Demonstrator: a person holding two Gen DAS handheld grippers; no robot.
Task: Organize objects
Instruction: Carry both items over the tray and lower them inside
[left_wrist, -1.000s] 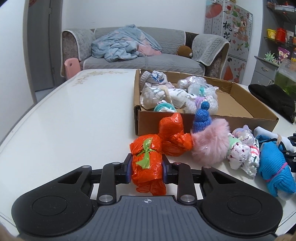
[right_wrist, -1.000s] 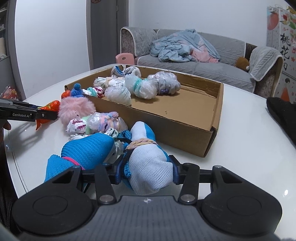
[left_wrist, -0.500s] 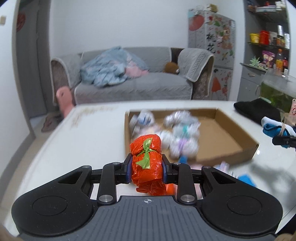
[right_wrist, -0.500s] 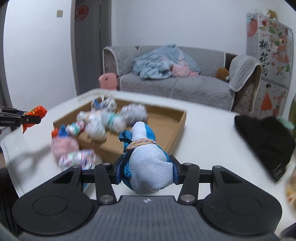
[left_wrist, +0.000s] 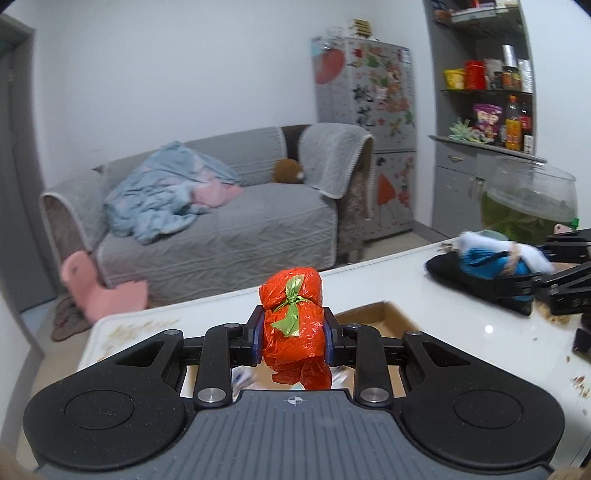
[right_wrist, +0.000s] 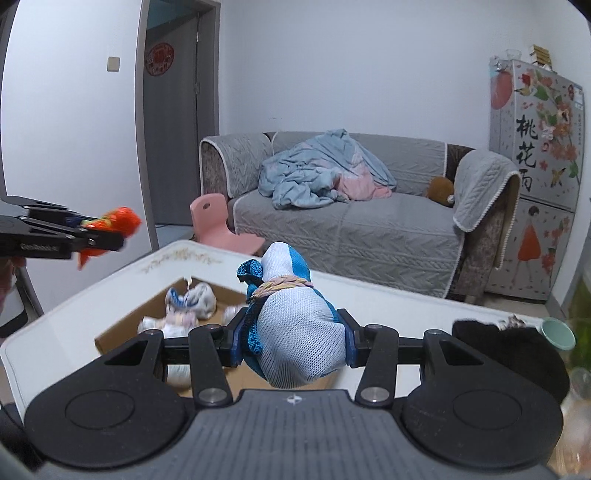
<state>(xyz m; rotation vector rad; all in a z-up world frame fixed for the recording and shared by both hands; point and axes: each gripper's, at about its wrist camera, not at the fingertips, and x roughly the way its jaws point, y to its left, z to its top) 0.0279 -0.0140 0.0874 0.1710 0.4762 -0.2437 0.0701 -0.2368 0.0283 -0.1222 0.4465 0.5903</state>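
Note:
My left gripper (left_wrist: 294, 338) is shut on an orange plastic bundle (left_wrist: 293, 325) tied with a green strip, held high above the white table (left_wrist: 443, 295). The same bundle (right_wrist: 118, 223) shows at the left of the right wrist view. My right gripper (right_wrist: 291, 341) is shut on a rolled blue-and-white sock bundle (right_wrist: 295, 332) bound with a rubber band; this sock bundle (left_wrist: 495, 256) also appears at the right of the left wrist view. Below both lies an open cardboard box (right_wrist: 155, 317) holding several wrapped bundles (right_wrist: 194, 301).
A black cloth (right_wrist: 517, 350) and a pale green cup (right_wrist: 557, 332) lie at the table's right. A glass bowl with green water (left_wrist: 532, 199) stands beyond. A grey sofa (right_wrist: 351, 221) and a pink chair (right_wrist: 218, 221) are behind the table.
Both grippers have risen well above the table with their bundles still gripped. The loose bundles in front of the box have dropped out of view, and the box now lies below both grippers.

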